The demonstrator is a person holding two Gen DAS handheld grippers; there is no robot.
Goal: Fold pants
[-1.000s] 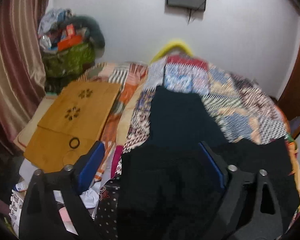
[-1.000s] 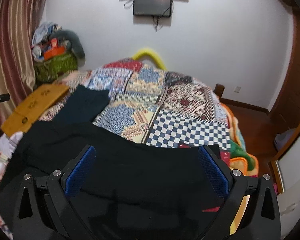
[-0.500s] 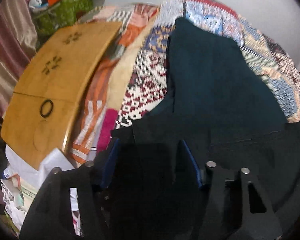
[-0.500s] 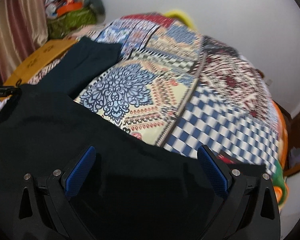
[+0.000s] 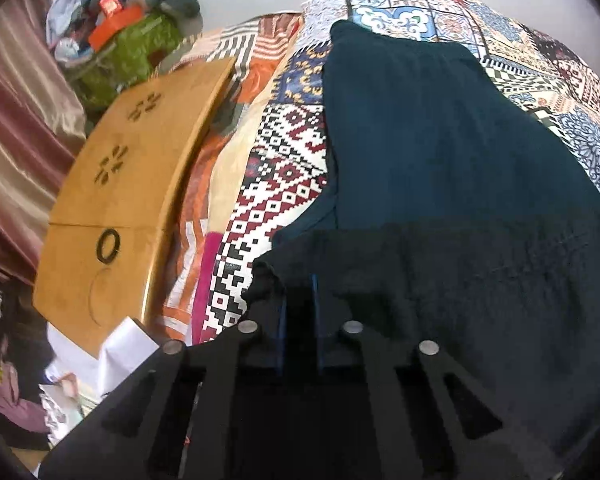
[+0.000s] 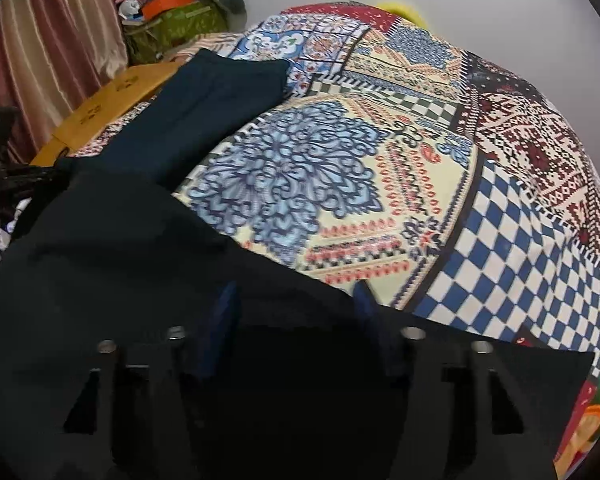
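Dark pants (image 5: pixel 440 152) lie on a patchwork bedspread (image 5: pixel 284 176), one leg running to the far side and the near part spread across the front. My left gripper (image 5: pixel 299 300) is shut on the pants' near left edge, with a fold of cloth between the blue pads. In the right wrist view the pants (image 6: pixel 220 92) stretch from far left to the near edge. My right gripper (image 6: pixel 296 304) sits low over the near pants edge, jaws partly closed with a gap between the blue pads (image 6: pixel 224 312). Whether they grip cloth is unclear.
A wooden folding table (image 5: pixel 132 184) lies left of the bed, with papers below it. A green bag heaped with clutter (image 5: pixel 128 40) stands against the far wall by striped curtains (image 5: pixel 16 128). The left gripper's body shows in the right wrist view (image 6: pixel 4 184).
Both grippers dropped to the near pants edge. The left jaws went from wide open to shut on the cloth. The right jaws narrowed from wide open.
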